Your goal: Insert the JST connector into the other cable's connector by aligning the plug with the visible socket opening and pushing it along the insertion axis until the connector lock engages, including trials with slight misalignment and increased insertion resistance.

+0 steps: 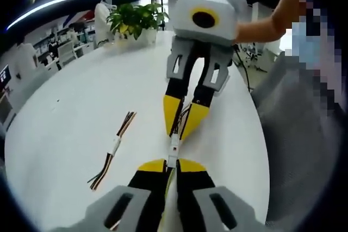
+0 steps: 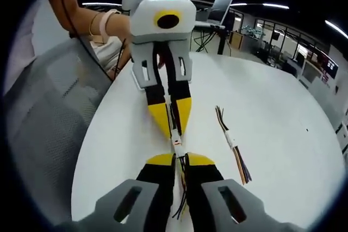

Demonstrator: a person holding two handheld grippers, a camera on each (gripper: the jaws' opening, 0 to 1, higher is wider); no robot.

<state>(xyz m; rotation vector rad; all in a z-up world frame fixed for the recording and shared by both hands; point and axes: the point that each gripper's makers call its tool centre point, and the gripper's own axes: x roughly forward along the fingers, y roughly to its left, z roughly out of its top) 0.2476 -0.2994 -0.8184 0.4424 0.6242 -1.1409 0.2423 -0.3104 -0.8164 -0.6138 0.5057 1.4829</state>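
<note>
Two grippers face each other tip to tip over a white round table [image 1: 70,112]. My left gripper [image 1: 171,164] is shut on a thin multi-wire cable. Its white JST connector [image 1: 174,149] sticks out ahead of the yellow tips. My right gripper [image 1: 182,127] comes in from above, shut on the other cable, with its wires running back between the jaws. In the right gripper view my right gripper [image 2: 179,159] holds dark wires, and the white connector [image 2: 177,144] bridges the short gap to my left gripper [image 2: 173,125]. I cannot tell how deep the two connector halves sit in each other.
A spare cable [image 1: 113,149] with a white sleeve lies on the table beside the grippers; it is also in the right gripper view as the spare cable [image 2: 232,143]. A potted plant [image 1: 136,19] stands at the far edge. A grey chair [image 2: 49,107] and a person's arm [image 2: 106,25] are close by.
</note>
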